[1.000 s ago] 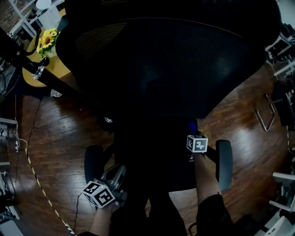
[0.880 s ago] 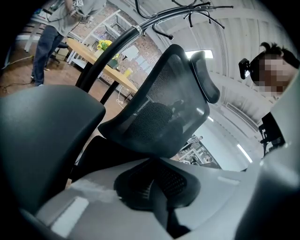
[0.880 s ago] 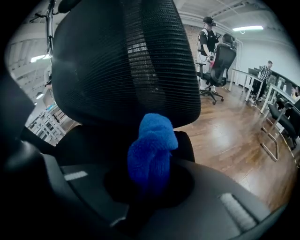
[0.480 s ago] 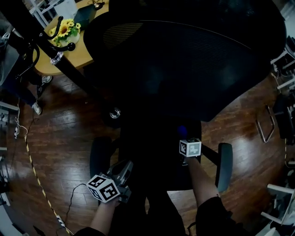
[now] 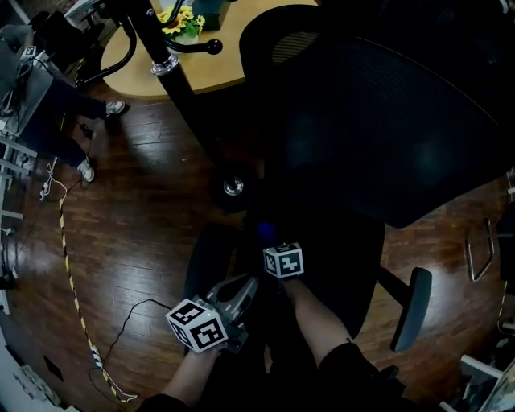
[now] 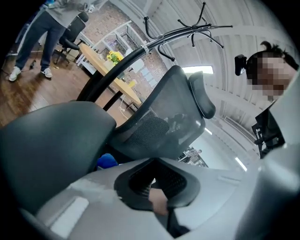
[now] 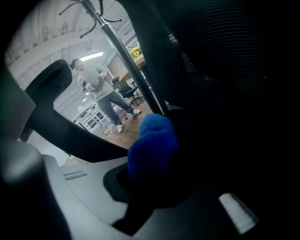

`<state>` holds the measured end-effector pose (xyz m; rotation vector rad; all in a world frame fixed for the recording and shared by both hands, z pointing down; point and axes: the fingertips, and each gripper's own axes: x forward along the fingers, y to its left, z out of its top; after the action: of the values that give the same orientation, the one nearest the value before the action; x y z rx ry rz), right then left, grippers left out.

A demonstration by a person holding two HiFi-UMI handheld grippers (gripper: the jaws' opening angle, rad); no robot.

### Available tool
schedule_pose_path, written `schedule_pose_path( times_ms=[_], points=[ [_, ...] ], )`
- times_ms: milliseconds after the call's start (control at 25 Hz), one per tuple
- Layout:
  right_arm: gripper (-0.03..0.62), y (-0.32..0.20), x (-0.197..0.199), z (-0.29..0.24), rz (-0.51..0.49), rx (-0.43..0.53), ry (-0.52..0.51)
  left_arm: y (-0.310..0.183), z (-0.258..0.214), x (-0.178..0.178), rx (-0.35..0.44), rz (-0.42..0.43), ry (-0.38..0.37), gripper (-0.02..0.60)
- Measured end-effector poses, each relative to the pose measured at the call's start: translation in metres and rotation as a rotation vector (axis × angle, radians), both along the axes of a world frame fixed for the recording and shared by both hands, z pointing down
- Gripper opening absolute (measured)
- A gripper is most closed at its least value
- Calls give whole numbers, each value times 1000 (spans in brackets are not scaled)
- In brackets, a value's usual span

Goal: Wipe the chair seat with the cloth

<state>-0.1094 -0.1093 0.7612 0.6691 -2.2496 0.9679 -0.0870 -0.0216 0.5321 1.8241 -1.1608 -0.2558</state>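
- Cloth (image 7: 152, 140): bright blue, thick fluffy pile, matt.
- Chair backrest (image 5: 386, 121): black woven mesh, finely ribbed, matt.
- Armrest (image 5: 410, 310): dark grey padding, smooth, faint sheen.
- Floor (image 5: 137, 233): dark wood planks, glossy, catching light.
- Table (image 5: 217, 56): pale wood top, smooth.
- Coat stand pole (image 5: 187, 105): black, with a shiny metal collar.

the floor (image 5: 137, 209) is of dark wooden planks and it shines a little. at the far left stands a round table (image 5: 133, 68) with a light wood top, and yellow sunflowers (image 5: 181, 18) are on it. a black coat stand (image 5: 187, 100) rises just beside the table. a striped cable (image 5: 71, 282) lies along the floor at the left. a person (image 6: 33, 33) stands far left. behind is a brick wall (image 6: 110, 21), and a long lamp (image 6: 199, 70) is lit on the ceiling.
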Motion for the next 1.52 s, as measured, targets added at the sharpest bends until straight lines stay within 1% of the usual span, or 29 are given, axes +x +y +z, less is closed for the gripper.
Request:
schedule_pose_path(
  times_ms=[160, 280, 360, 480, 560, 680, 760, 840, 880, 1000, 1200, 1280, 1360, 1520],
  points=[
    [32, -3, 7, -2, -9, 42, -26, 4, -3, -4, 11, -7, -4, 3],
    [32, -16, 40, 6, 62, 49, 26, 5, 0, -1, 9, 9, -12, 3],
    [32, -23, 80, 15, 139, 44, 79, 6, 3, 3, 4, 30, -16, 3],
    [32, -30, 157, 27, 260, 32, 148, 6, 7, 8, 5, 65, -26, 3],
    [32, -36, 208, 22, 322, 43, 197, 5, 9, 9, 0, 71, -29, 3],
    [32, -39, 281, 19, 377, 55, 291, 3, 16, 8, -18, 87, -53, 3],
    [32, -37, 320, 13, 406, 60, 337, 1, 19, 10, -29, 100, -66, 3],
    [32, -31, 347, 16, 430, 58, 340, -1, 21, 11, -32, 108, -76, 3],
    [32, -29, 354, 15, 440, 63, 331, -1, 22, 13, -34, 107, -80, 3],
    [32, -28, 361, 7, 445, 87, 315, 1, 20, 18, -38, 95, -83, 3],
    [32, -30, 364, 16, 438, 72, 319, 3, 17, 13, -21, 68, -82, 3],
    [32, -32, 355, 7, 435, 80, 328, 4, 13, 13, -17, 59, -65, 3],
    [32, -33, 315, -9, 370, 95, 295, 9, 9, 11, -18, 49, -49, 3],
    [32, -17, 202, -16, 204, 72, 187, 17, -1, 7, 1, 6, -23, 3]
  ],
)
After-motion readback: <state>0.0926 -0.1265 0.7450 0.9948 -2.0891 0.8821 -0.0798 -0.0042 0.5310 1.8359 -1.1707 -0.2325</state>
